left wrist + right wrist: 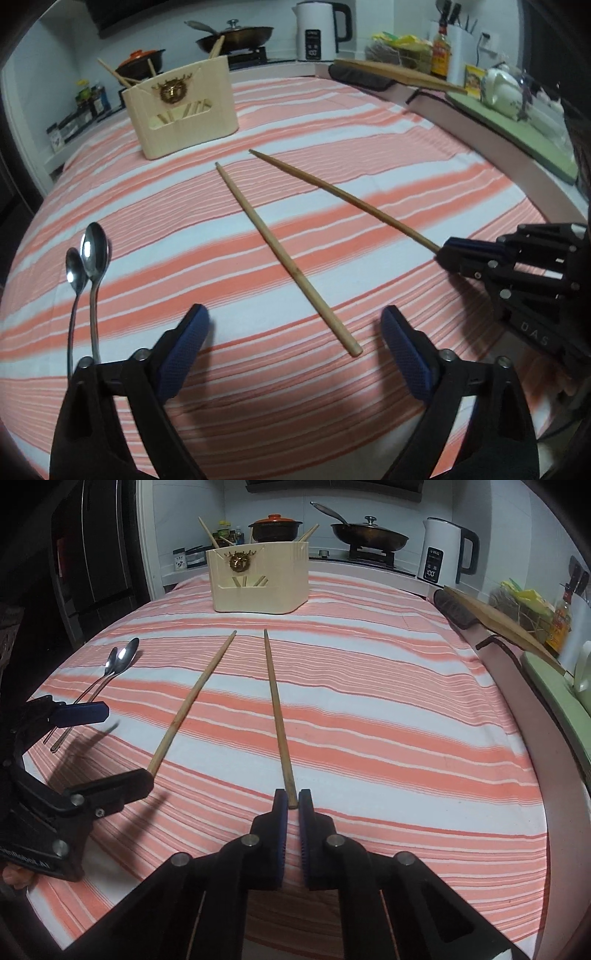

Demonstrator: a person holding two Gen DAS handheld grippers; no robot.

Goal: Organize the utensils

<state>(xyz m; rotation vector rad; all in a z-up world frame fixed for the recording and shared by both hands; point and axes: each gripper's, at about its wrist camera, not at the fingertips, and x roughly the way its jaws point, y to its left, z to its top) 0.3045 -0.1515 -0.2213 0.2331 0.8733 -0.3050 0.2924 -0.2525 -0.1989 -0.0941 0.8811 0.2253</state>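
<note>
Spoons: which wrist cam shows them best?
Left wrist view. The two spoons lie close to the lens, bowls large and sharp, though their handle ends run behind the left gripper. The right wrist view shows the spoons small at the left, handles partly crossed by the left gripper's finger.

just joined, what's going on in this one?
A person with two handheld grippers is tidying utensils on a striped cloth. The right gripper is shut on the near end of one chopstick. The left gripper is open over the second chopstick. Two spoons lie untouched; the wooden holder already contains chopsticks.
</note>
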